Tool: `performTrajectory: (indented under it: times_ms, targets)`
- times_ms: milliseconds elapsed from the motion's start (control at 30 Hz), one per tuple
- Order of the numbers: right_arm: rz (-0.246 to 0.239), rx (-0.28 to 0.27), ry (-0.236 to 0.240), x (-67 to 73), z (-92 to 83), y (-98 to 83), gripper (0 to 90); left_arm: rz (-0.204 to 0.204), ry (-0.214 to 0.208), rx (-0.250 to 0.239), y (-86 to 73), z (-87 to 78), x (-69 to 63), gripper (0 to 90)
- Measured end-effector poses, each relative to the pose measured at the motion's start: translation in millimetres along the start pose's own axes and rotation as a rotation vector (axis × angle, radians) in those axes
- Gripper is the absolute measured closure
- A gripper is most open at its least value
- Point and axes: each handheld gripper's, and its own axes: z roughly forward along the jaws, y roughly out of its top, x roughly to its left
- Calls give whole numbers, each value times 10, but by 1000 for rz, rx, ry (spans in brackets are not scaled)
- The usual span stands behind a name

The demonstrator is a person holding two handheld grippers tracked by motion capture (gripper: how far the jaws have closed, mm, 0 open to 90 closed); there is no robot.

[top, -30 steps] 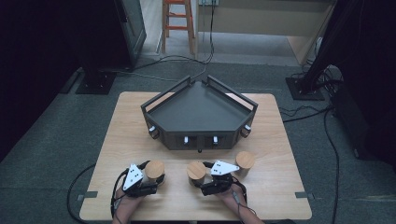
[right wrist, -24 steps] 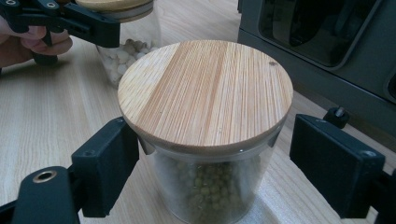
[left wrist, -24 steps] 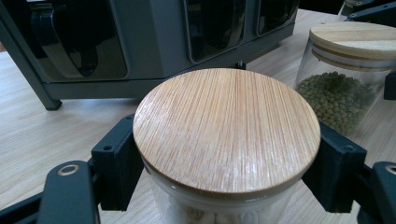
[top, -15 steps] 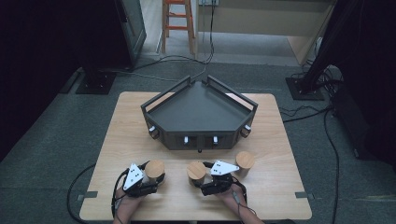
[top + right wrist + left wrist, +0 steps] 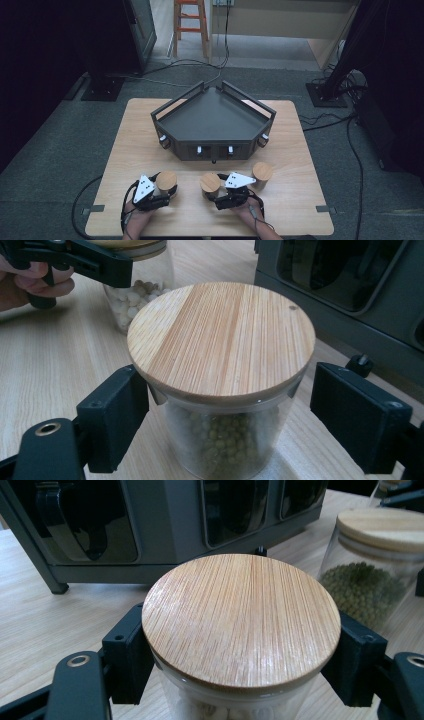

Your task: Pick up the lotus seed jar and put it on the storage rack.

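Wooden bench (image 5: 150,135) with three lidded glass jars standing in front of a dark angular tray (image 5: 212,122): grasping stage, nothing lifted yet.

Left tongs (image 5: 162,191) are closing on the jar of pale beans (image 5: 240,625), the pads pressing its glass wall just under the bamboo lid, so this jar is being gripped while standing on the bench. Right tongs (image 5: 220,195) are straddling the jar of green beans (image 5: 222,370), jaws spread with a gap showing on one side, so that grip is judged unfinished. A third jar (image 5: 262,173) is waiting untouched beside the right tongs; the tray is carrying no jar.
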Motion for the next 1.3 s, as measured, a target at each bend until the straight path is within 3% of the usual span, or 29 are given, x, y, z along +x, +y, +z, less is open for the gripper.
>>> performTrajectory:
  times_ms: [833, 1167, 1300]
  targets:
    - [4, 5, 12, -13, 3, 8, 161, -18, 14, -13, 216, -52, 19, 252]
    - [4, 19, 11, -10, 14, 22, 161, 0, 25, -15, 331, -55, 35, 252]
    - [5, 18, 12, -7, 12, 20, 161, -39, 12, -21, 376, -50, 73, 252]
